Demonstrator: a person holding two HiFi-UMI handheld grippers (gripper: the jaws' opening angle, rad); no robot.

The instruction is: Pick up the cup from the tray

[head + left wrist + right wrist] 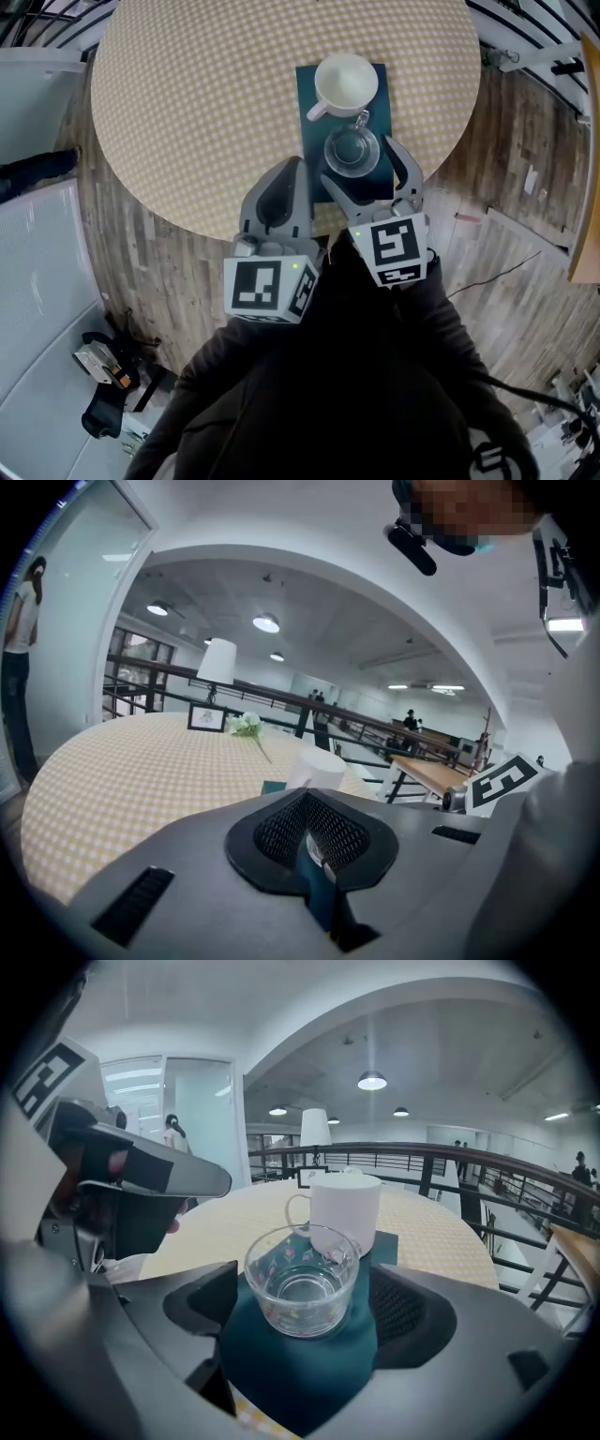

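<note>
Two marker cubes, one on the left tool (289, 169) and one on the right tool (359, 161), are closest to the head camera, above the person's dark sleeves. Both tools point forward to a round counter (206, 103) with a checked cover.

A dark green tray (311, 141) lies near the front edge of the counter. On it stand a glass cup (302, 1283) at the near side and a white mug (345, 82) just behind it, with its handle to the left in the head view.

The right tool is wide open. Its two jaws stand one on each side of the glass cup, and in the right gripper view the pads are apart from the glass. The cup is standing upright on the tray.

The left tool is closed, its jaws together with nothing between them. It hangs just beside the left edge of the tray.
</note>
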